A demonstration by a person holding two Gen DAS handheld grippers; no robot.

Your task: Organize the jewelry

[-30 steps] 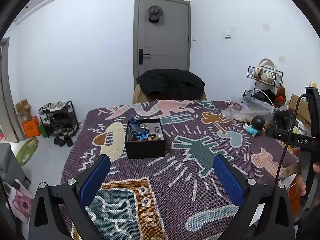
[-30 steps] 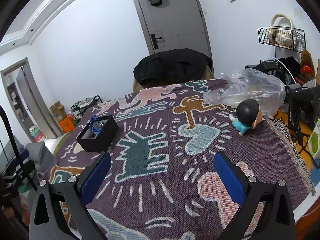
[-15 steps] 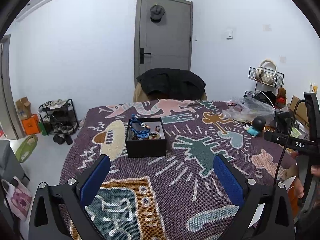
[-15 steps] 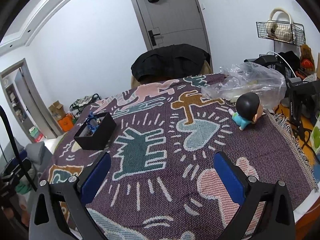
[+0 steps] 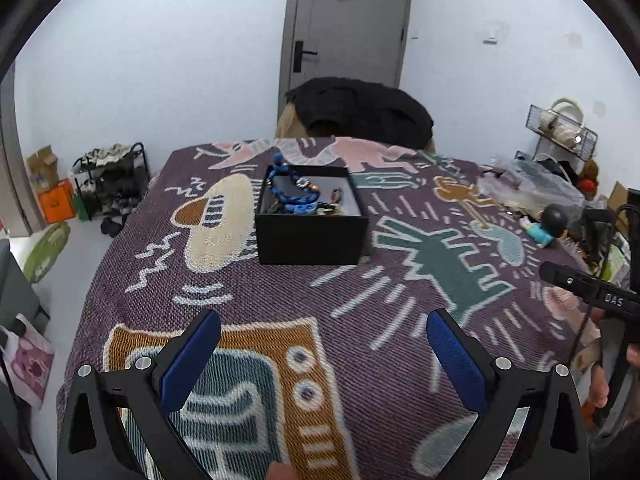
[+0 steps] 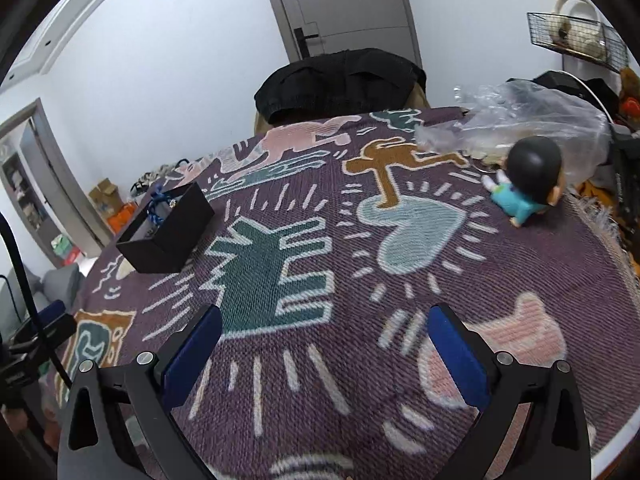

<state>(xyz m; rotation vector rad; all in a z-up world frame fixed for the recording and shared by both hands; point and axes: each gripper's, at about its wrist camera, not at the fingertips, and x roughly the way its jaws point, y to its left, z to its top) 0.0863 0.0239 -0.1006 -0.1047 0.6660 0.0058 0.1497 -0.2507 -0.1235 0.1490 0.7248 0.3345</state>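
left gripper (image 5: 323,354): blue-padded fingers (image 5: 190,360) spread wide, nothing between them; held low over the near part of the surface, aimed forward at the box, level, tilted slightly down.
right gripper (image 6: 324,354): fingers (image 6: 458,354) spread wide too, holding nothing; hovers above the surface, pointed toward its middle and far edge, angled down at the cloth.
right-hand rig in left view: black handle marked DAS (image 5: 592,292) at the right edge, a bit of the person's hand (image 5: 600,384) below it, cable hanging down.
jewelry box (image 5: 310,216): black, open top, standing upright on the surface, left of centre, well ahead of the left gripper; in the right view it sits far left (image 6: 168,232), well apart from the right gripper.
jewelry: blue beaded strand (image 5: 290,188) piled in the box, one end sticking up over the back left rim; small mixed pieces beside it, too small to tell apart.
surface (image 5: 400,340): covered by a purple woven cloth with pale, teal, orange and pink figures.
doll (image 6: 528,178): black-haired figure in a teal top, lying near the right edge of the surface.
plastic bag (image 6: 516,116): clear, crumpled, just behind the doll.
chair (image 5: 360,110): at the far side, black garment draped over it.
door (image 5: 344,28): grey, shut, behind the chair.
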